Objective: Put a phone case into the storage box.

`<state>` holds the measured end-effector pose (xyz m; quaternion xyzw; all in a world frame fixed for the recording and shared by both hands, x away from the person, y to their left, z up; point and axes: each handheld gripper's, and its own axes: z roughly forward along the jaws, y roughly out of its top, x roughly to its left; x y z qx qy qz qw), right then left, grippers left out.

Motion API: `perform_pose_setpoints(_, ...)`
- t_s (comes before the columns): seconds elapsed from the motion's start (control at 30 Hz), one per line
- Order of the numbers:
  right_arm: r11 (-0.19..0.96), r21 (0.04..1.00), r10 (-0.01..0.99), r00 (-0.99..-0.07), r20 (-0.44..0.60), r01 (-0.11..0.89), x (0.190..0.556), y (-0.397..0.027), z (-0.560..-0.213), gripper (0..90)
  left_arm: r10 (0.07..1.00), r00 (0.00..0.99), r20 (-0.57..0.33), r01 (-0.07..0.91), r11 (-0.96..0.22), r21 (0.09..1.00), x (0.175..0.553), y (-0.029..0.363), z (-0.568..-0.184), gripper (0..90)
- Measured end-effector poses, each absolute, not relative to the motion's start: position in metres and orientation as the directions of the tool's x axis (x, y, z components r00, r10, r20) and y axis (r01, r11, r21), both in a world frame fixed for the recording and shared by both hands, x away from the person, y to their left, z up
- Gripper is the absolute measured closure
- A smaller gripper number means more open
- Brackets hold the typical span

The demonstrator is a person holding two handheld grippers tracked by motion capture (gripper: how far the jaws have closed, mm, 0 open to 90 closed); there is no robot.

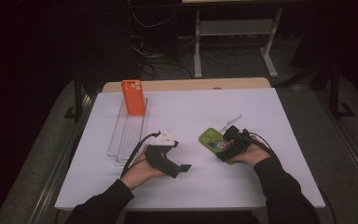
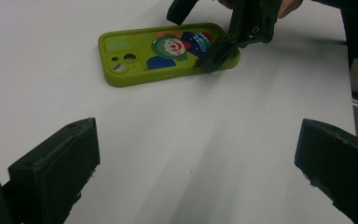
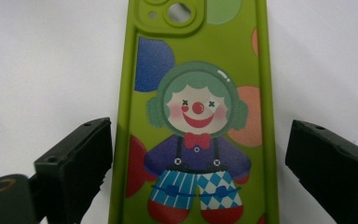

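Observation:
A green phone case (image 1: pixel 210 138) with a clown picture lies flat on the white table, camera holes toward the far left. My right gripper (image 1: pixel 224 145) is low over its near end. In the right gripper view the case (image 3: pixel 196 93) runs up between the two black jaws, and the right gripper (image 3: pixel 198 154) is open: one jaw is close beside the case's edge, the other stands clear of it. My left gripper (image 1: pixel 181 155) rests left of the case, pointing at it. In its own view the left gripper (image 2: pixel 196 172) is open with bare table between the jaws, and the case (image 2: pixel 168 51) lies farther off.
An orange phone case (image 1: pixel 134 97) stands upright at the far end of a clear slotted rack (image 1: pixel 126 135) on the table's left side. A small silvery object (image 1: pixel 233 122) lies just beyond the right hand. The table (image 1: pixel 284 154) ends in a wooden strip at the back.

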<state>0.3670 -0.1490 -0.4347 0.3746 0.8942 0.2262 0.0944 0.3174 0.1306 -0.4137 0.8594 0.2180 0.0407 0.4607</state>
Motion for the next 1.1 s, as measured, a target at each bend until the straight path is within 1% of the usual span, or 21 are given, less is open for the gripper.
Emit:
perform_pose_setpoints(0.27, 0.619, 0.465, 0.711, -0.703, 0.009, 0.632, 0.3670, -0.1483, -0.4364, 13.4, 0.410, 0.903, -0.129, 0.335, -0.485, 0.807, 0.3178, 0.1307, -0.4140, 0.0)
perform_pose_setpoints(1.1, 0.613, 0.443, 0.724, -0.689, 0.014, 0.654, 0.3669, -0.1461, -0.4358, 15.7, 0.407, 0.904, -0.128, 0.335, -0.491, 0.804, 0.3173, 0.1302, -0.4142, 0.0)
